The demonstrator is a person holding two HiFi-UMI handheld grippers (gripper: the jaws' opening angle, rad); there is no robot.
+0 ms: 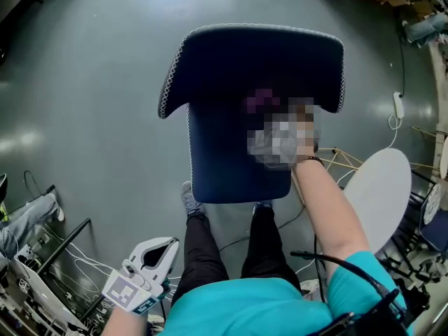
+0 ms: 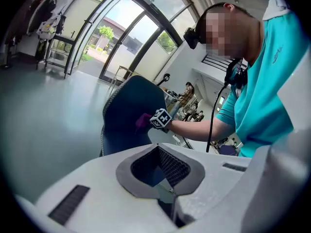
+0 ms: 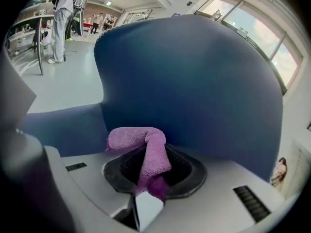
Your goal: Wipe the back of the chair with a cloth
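From above, the dark blue chair [image 1: 259, 61] stands in front of me with its backrest towards the far side. My right arm reaches over the seat [image 1: 231, 166]. A blurred patch covers the right gripper there, and a bit of purple cloth [image 1: 262, 100] shows beside it. In the right gripper view, my right gripper [image 3: 150, 178] is shut on the purple cloth [image 3: 146, 149], which presses against the chair's blue back [image 3: 194, 81]. My left gripper [image 1: 166, 245] hangs low at my left side, away from the chair, shut with nothing in it. Its own view shows the chair [image 2: 129, 113] and the right gripper's marker cube [image 2: 160, 118].
A white round table [image 1: 378, 194] stands close on the right, with a wooden frame [image 1: 339, 161] between it and the chair. Cables and metal racks [image 1: 42, 257] crowd the lower left. A power strip [image 1: 397, 104] lies on the grey floor at right. My feet are under the seat's near edge.
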